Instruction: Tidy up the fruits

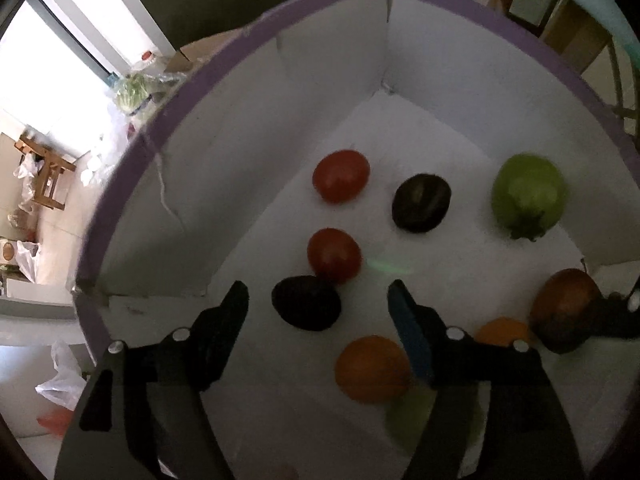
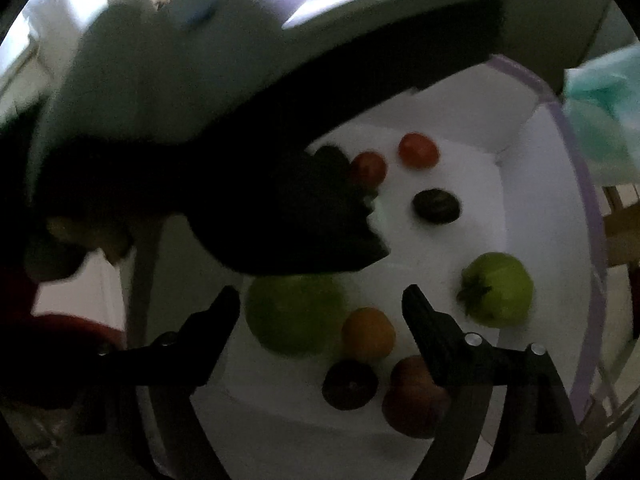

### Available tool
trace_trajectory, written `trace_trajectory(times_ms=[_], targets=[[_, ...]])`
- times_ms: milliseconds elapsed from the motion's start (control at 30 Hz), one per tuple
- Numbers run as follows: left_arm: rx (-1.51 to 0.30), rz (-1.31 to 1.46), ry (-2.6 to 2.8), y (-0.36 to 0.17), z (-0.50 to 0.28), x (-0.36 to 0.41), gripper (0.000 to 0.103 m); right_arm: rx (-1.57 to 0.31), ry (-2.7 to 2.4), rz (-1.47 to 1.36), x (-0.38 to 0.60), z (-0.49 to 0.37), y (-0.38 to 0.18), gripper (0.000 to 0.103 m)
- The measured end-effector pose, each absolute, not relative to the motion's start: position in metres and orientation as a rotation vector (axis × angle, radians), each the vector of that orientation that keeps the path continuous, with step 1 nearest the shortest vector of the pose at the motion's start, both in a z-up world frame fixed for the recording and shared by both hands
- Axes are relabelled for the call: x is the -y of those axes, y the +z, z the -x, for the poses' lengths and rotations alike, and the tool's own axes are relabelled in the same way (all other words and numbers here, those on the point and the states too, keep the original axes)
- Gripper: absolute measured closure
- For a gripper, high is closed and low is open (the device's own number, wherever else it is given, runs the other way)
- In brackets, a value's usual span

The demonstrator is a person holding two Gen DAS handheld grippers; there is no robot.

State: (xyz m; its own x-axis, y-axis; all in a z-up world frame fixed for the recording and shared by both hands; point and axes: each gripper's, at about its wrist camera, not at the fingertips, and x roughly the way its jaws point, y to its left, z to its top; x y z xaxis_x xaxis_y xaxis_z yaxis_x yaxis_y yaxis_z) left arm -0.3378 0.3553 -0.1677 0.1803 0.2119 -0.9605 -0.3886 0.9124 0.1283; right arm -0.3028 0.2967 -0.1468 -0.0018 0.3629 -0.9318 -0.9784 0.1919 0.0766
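A white box with a purple rim (image 1: 132, 168) holds the fruit. In the left wrist view I see two red tomatoes (image 1: 341, 175) (image 1: 334, 255), two dark fruits (image 1: 421, 202) (image 1: 306, 302), a green fruit (image 1: 528, 195), two orange fruits (image 1: 372, 369) (image 1: 503, 331) and a reddish-brown fruit (image 1: 566, 309). My left gripper (image 1: 318, 300) is open above the near dark fruit. My right gripper (image 2: 321, 305) is open over a large green fruit (image 2: 294, 314) and an orange fruit (image 2: 368, 334). The left gripper's dark body (image 2: 280, 208) blocks much of the right wrist view.
Beyond the box's left wall lie plastic bags (image 1: 60, 388), a wooden stool (image 1: 46, 172) and bagged greens (image 1: 134, 90) on the floor. A teal bag (image 2: 604, 120) hangs past the right rim. Another green fruit (image 2: 498, 290) and a brownish-red fruit (image 2: 414, 400) lie near my right gripper.
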Motion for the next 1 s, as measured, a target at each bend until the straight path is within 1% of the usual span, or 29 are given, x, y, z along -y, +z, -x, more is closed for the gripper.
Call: trace_trajectory(times_ms=[100, 167, 200, 233, 300, 367, 400, 467, 533, 600, 667, 800, 867, 1000], targets=[[-1.218, 0.209, 0.401, -0.152, 0.345, -0.357, 0.026, -1.014, 1.224, 0.736, -0.285, 0.294, -0.126, 0.02], [-1.1, 0.261, 0.387, -0.132, 0.354, -0.362, 0.015, -0.951, 1.2, 0.715, -0.272, 0.288, -0.103, 0.02], [-0.983, 0.291, 0.384, -0.111, 0.364, -0.364, 0.007, -0.933, 1.197, 0.693, -0.27, 0.283, -0.092, 0.02], [-0.892, 0.305, 0.372, -0.095, 0.373, -0.366, 0.003, -0.908, 1.195, 0.645, -0.261, 0.278, -0.074, 0.019], [-0.706, 0.307, 0.353, -0.055, 0.393, -0.367, 0.002, -0.845, 1.188, 0.554, -0.246, 0.273, -0.041, 0.016], [-0.575, 0.267, 0.349, -0.02, 0.408, -0.362, 0.002, -0.756, 1.202, 0.441, -0.229, 0.272, -0.005, 0.016], [-0.534, 0.248, 0.343, -0.006, 0.412, -0.359, 0.001, -0.702, 1.209, 0.377, -0.216, 0.272, 0.011, 0.016], [-0.491, 0.209, 0.349, 0.016, 0.416, -0.346, 0.001, -0.634, 1.219, 0.31, -0.202, 0.272, 0.024, 0.016], [-0.496, 0.204, 0.398, 0.023, 0.423, -0.336, 0.001, -0.641, 1.196, 0.313, -0.196, 0.274, 0.02, 0.016], [-0.558, 0.24, 0.469, 0.014, 0.428, -0.325, 0.001, -0.712, 1.125, 0.404, -0.205, 0.281, 0.006, 0.016], [-0.63, 0.269, 0.471, 0.0, 0.426, -0.322, 0.001, -0.751, 1.034, 0.532, -0.213, 0.29, -0.024, 0.016], [-0.771, 0.303, 0.524, -0.039, 0.418, -0.307, 0.002, -0.837, 0.99, 0.64, -0.224, 0.294, -0.064, 0.016], [-0.838, 0.284, 0.548, -0.055, 0.409, -0.3, 0.002, -0.869, 0.961, 0.636, -0.223, 0.285, -0.075, 0.016], [-0.935, 0.256, 0.586, -0.077, 0.395, -0.298, 0.002, -1.019, 0.9, 0.597, -0.224, 0.26, -0.106, 0.016]])
